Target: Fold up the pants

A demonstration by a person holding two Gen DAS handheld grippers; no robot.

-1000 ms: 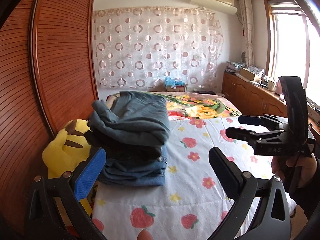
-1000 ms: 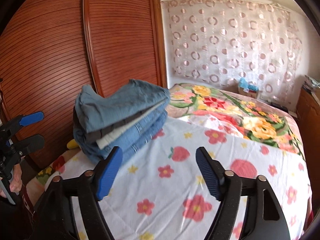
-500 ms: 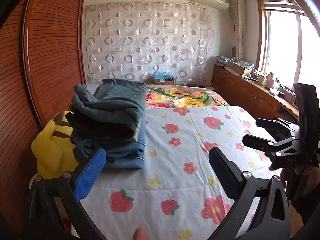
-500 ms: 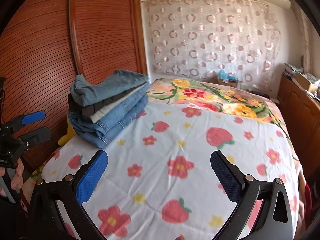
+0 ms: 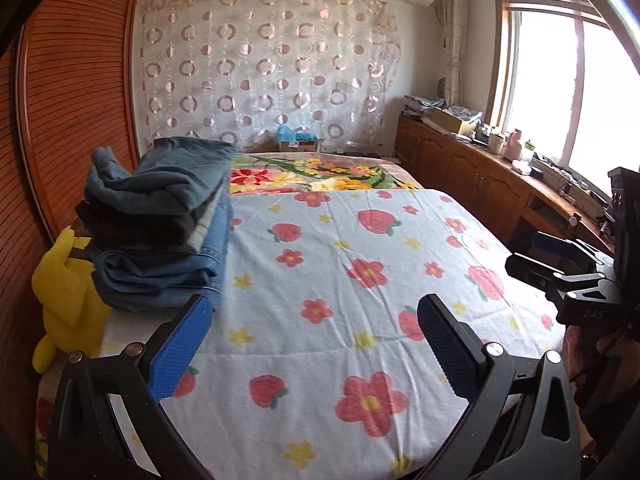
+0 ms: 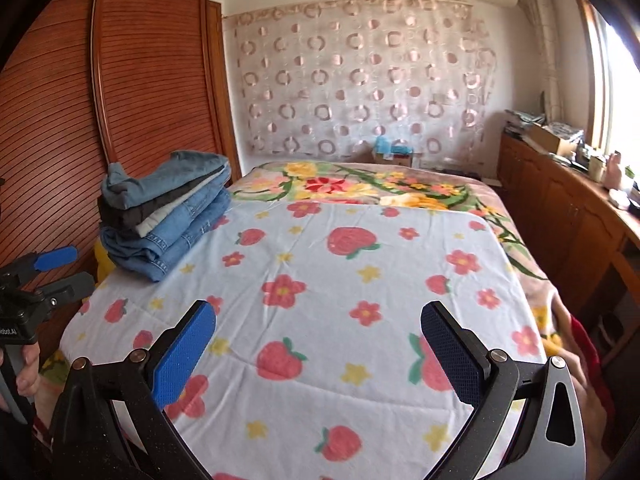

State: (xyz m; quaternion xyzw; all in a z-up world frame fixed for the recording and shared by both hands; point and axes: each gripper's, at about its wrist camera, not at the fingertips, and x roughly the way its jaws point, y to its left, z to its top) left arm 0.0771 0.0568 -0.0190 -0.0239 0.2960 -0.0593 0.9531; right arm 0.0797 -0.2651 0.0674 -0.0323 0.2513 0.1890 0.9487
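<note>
A stack of folded pants, mostly blue denim with dark and grey pairs between, sits at the left edge of the bed; it also shows in the right wrist view. My left gripper is open and empty, held back above the near end of the bed, right of the stack. My right gripper is open and empty above the near middle of the bed. Each gripper shows at the edge of the other's view: the right one, the left one.
The bed carries a white blanket with strawberries and flowers over a floral quilt. A yellow plush toy lies beside the stack. A wooden wardrobe stands left; a low cabinet under the window stands right.
Both grippers have pulled back from the stack toward the foot of the bed, so the stack looks smaller and farther. The right gripper's jaws have opened wider. The stack has not moved.
</note>
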